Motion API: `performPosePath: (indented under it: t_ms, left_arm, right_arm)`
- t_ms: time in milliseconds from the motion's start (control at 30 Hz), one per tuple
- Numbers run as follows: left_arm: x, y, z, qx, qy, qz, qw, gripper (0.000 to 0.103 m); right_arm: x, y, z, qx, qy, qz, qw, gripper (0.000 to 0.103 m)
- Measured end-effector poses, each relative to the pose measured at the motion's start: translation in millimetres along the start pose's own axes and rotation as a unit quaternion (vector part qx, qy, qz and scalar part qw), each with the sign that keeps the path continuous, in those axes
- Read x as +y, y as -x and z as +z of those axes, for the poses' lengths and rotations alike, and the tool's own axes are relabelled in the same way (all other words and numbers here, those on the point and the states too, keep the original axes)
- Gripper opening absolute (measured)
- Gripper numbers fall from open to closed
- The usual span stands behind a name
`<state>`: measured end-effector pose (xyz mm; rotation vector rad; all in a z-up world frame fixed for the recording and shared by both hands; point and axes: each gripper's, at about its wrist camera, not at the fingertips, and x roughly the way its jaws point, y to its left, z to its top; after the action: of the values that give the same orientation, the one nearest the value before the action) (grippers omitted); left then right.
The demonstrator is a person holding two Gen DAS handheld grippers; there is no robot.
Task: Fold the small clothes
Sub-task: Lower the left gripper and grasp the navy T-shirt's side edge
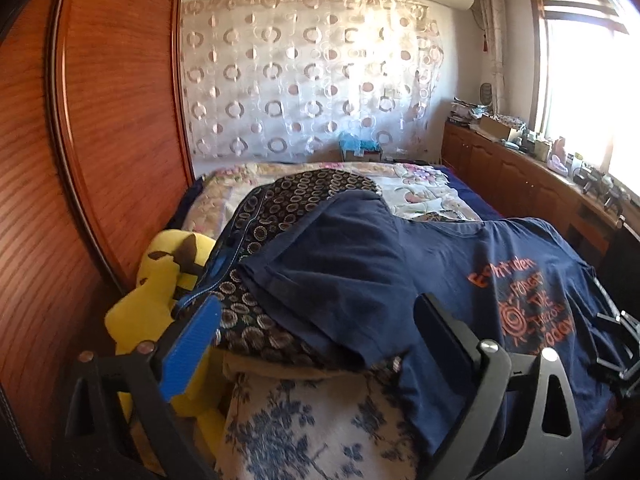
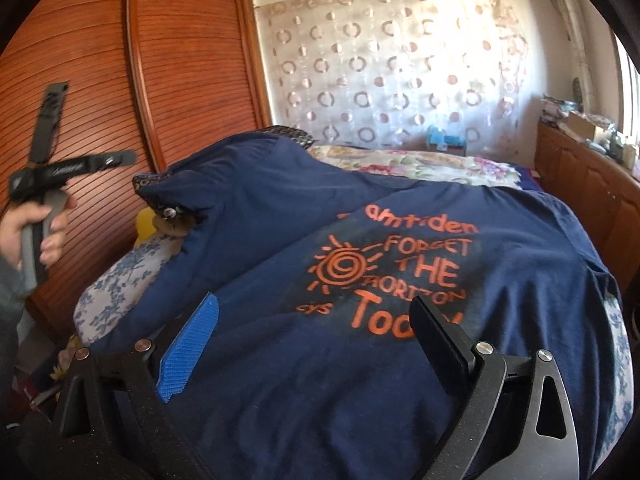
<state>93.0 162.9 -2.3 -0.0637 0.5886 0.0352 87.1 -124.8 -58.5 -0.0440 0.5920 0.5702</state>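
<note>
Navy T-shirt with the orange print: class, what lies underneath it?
Under the navy T-shirt a dark garment patterned with rings shows at its left edge, and below that a blue floral cover. How far either runs beneath the shirt is covered.

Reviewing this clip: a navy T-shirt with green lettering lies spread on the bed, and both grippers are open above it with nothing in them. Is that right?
Not quite: the lettering on the navy T-shirt is orange, not green, as the right wrist view shows plainly. The rest holds: the shirt lies spread on the bed, and the left gripper and right gripper are open with nothing in them.
</note>
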Motion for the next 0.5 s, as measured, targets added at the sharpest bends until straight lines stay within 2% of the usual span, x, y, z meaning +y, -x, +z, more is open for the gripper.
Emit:
performPosePath:
  t_ms: [133, 267, 333, 500]
  left_arm:
    - [16, -31, 9, 0.034, 0.005, -0.004, 0.9994, 0.081]
    - [27, -57, 13, 0.063, 0.019, -0.014, 0.9978, 0.075]
    - [33, -70, 13, 0.082, 0.029, -0.010, 0.9962, 0.064]
    - [43, -97, 13, 0.112, 0.027, 0.004, 0.9934, 0.061]
  right_arm:
    - [4, -7, 8, 0.005, 0.011, 0.011, 1.000, 0.098]
    - [7, -15, 20, 0.012, 0.020, 0.027, 0.999, 0.096]
    - [9, -19, 25, 0.014, 0.020, 0.035, 0.999, 0.094]
    - [16, -21, 29, 0.008, 0.021, 0.046, 0.999, 0.094]
